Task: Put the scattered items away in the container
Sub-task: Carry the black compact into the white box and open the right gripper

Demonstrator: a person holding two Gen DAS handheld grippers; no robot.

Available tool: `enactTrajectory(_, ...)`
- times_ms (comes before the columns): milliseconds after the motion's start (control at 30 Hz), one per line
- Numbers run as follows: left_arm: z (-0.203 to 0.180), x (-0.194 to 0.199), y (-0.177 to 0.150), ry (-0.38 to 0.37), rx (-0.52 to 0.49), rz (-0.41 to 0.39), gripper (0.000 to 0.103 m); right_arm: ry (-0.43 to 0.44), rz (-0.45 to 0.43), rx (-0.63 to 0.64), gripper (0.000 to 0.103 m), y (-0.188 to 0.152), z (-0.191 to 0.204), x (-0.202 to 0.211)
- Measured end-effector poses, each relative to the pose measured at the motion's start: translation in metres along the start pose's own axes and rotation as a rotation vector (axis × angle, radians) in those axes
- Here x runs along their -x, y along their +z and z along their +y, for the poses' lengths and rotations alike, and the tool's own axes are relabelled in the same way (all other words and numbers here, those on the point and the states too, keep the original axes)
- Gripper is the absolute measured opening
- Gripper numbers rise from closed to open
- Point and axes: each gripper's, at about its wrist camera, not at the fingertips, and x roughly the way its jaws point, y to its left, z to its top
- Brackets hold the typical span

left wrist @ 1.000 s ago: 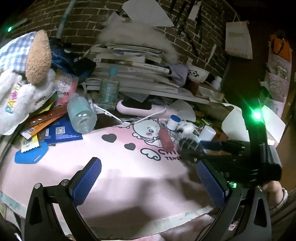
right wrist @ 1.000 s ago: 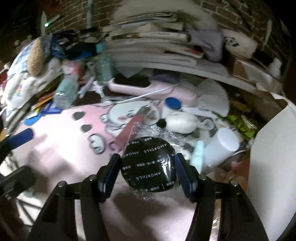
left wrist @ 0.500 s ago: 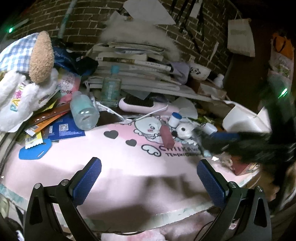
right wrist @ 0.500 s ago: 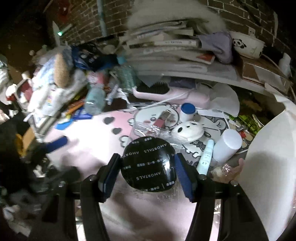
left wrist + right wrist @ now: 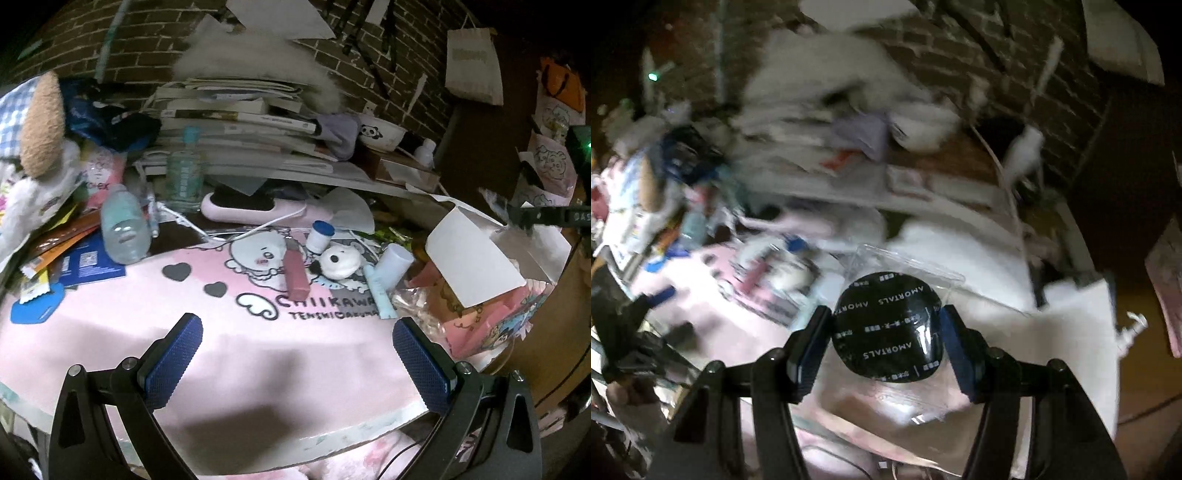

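R gripper [image 5: 886, 328] clamped on black round AMORTALS compact [image 5: 886, 326] in clear wrapper, held above white box [image 5: 1071, 332] at desk's right end, prob for drop-in. L gripper [image 5: 295, 356] wide open, empty, over pink mat [image 5: 258, 343], free for next pick.

The left claw [image 5: 293, 363] has two black, angular arms with triangular cut-outs and silver screws at the joints, each tipped with a blue, knurled pad. The right claw [image 5: 884, 349] is built alike: black arms, round screws, blue-edged pads.
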Motion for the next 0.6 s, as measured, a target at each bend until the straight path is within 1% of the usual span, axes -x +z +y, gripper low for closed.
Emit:
enactTrajectory(100,-0.007,-0.003,0.001,-0.013,-0.009,0.004,0.103,-0.080,0.071,0.012,0.057,0.002,-0.018,-0.013)
enactTrajectory(133,-0.009,-0.004,0.001,-0.014,-0.013,0.006,0.103,-0.091,0.095,0.009,0.057,0.002,-0.025,-0.017)
enactTrajectory(233,-0.014,-0.008,0.002,-0.012,-0.028,0.016,0.103,-0.088,0.182,-0.015,0.058,0.002,-0.039,-0.032)
enactTrajectory(300,-0.015,-0.011,0.003,-0.012,-0.029,0.022,0.103,-0.086,0.218,-0.023,0.058,-0.001,-0.042,-0.039)
enactTrajectory(400,-0.016,-0.016,0.003,-0.011,-0.032,0.031,0.103,-0.087,0.238,-0.029,0.058,-0.001,-0.043,-0.041)
enactTrajectory(500,-0.018,-0.019,0.004,-0.007,-0.037,0.038,0.103,-0.106,0.271,-0.022,0.058,-0.004,-0.042,-0.043)
enactTrajectory(600,-0.018,-0.021,0.004,-0.014,-0.039,0.037,0.103,-0.098,0.304,-0.018,0.058,-0.007,-0.039,-0.047)
